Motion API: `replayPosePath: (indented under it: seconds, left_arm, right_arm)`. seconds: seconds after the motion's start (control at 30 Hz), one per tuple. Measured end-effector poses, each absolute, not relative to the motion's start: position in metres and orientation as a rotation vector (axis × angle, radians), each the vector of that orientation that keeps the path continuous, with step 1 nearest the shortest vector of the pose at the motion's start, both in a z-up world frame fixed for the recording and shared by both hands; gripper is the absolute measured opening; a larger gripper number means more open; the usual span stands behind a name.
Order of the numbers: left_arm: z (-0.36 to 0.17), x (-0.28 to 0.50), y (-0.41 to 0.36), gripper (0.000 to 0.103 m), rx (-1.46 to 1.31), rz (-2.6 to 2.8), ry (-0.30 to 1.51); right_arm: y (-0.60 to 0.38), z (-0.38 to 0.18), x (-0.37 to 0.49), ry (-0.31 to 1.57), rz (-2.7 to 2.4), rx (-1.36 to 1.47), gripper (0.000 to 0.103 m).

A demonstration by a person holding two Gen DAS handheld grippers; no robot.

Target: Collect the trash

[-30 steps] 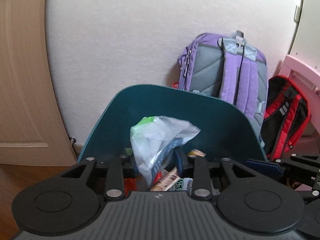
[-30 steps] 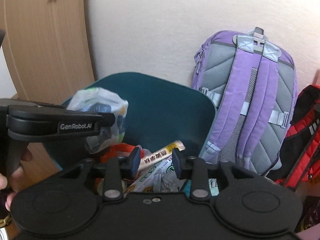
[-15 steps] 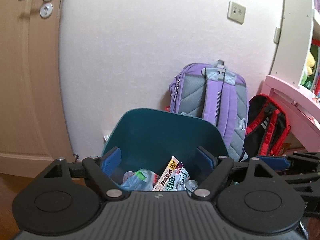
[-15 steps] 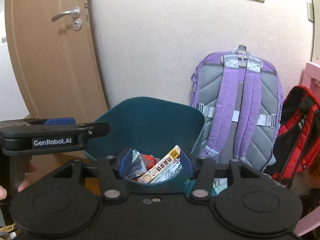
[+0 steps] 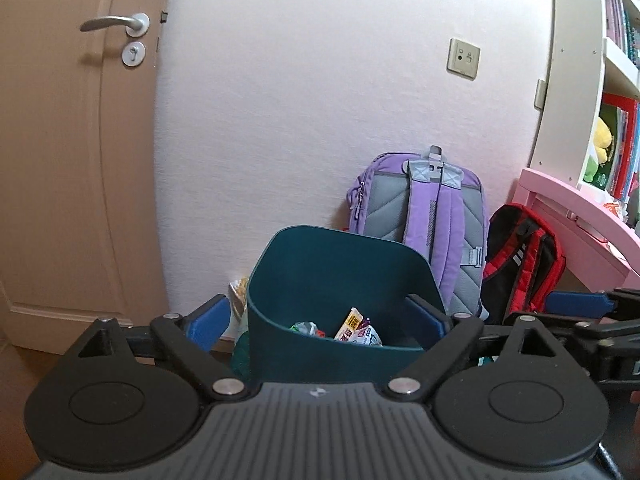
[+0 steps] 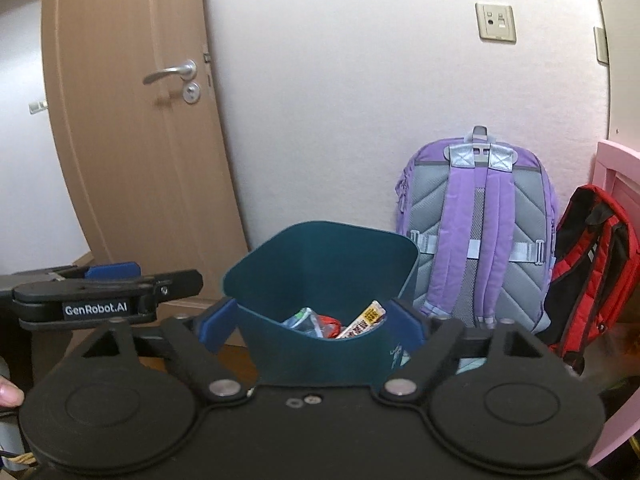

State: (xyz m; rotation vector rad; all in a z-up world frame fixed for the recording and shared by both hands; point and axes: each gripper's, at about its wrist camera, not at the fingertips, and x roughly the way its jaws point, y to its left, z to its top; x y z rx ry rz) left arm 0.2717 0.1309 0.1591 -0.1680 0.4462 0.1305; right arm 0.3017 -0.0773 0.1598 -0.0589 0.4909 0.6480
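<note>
In the left wrist view, the left gripper (image 5: 320, 316) has its jaws opening wide, nothing pinched between them; its blue fingertips (image 5: 208, 316) frame the teal bin (image 5: 340, 264), which stands on the floor against the white wall, left of the purple backpack (image 5: 424, 216). The trash (image 5: 352, 326) (a yellow-striped wrapper, crumpled plastic, some packets) lies inside at the bottom. A loose scrap (image 5: 239, 292) seems wedged just left of the bin by the wall, and I judge it easy to overlook. In the right wrist view, the right gripper (image 6: 312, 320) is likewise opening and empty, its tips straddling the near rim, with the left gripper's body just to its left. The wrappers (image 6: 364, 320) lean high against the bin's right inner side, so a careless knock from either tool could tip the light bin or flick a piece out. The two grippers sit close together and could clash on the next reach.
</note>
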Motion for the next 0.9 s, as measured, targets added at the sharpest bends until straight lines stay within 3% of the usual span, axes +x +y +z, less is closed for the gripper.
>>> replayPosePath:
  seconds: [0.07,0.27,0.9]
  left_arm:
    - [0.160,0.261,0.129,0.102,-0.162,0.132,0.439]
    - [0.165,0.232,0.124,0.103,-0.159,0.129,0.403]
    - [0.174,0.180,0.102,0.103,-0.130,0.095,0.342]
  right_arm:
    - [-0.081,0.161,0.294,0.482,0.653,-0.050,0.092]
    - [-0.090,0.163,0.270,0.447,0.666,-0.046,0.101]
    - [-0.103,0.164,0.237,0.407,0.651,-0.026,0.103]
